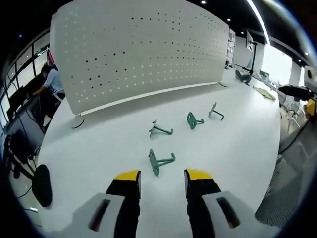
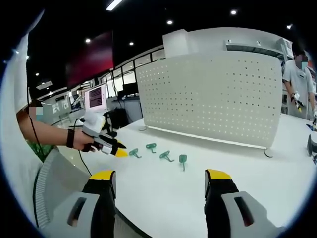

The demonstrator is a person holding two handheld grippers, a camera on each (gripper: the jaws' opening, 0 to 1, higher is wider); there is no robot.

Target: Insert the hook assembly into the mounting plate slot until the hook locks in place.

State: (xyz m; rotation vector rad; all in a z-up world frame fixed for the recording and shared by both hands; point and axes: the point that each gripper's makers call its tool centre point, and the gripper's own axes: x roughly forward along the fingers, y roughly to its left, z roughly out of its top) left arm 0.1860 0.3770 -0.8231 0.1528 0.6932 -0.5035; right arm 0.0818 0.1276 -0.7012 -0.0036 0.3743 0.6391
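our left gripper point(image 1: 162, 177) had its jaws apart, right behind the nearest green hook point(image 1: 159, 161), whose stem lay sideways. our right gripper point(image 2: 159, 181), jaws apart too, was farther away. the white board point(image 1: 143, 49) stood behind the hook.

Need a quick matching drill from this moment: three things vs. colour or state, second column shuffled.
Things:
1. pegboard
2. nearest hook
3. left gripper

Colour or state:
A. green, lying on the white table just beyond the yellow tips
B. white, standing upright with rows of holes
C. open, holding nothing

Pairs: 1-B, 2-A, 3-C
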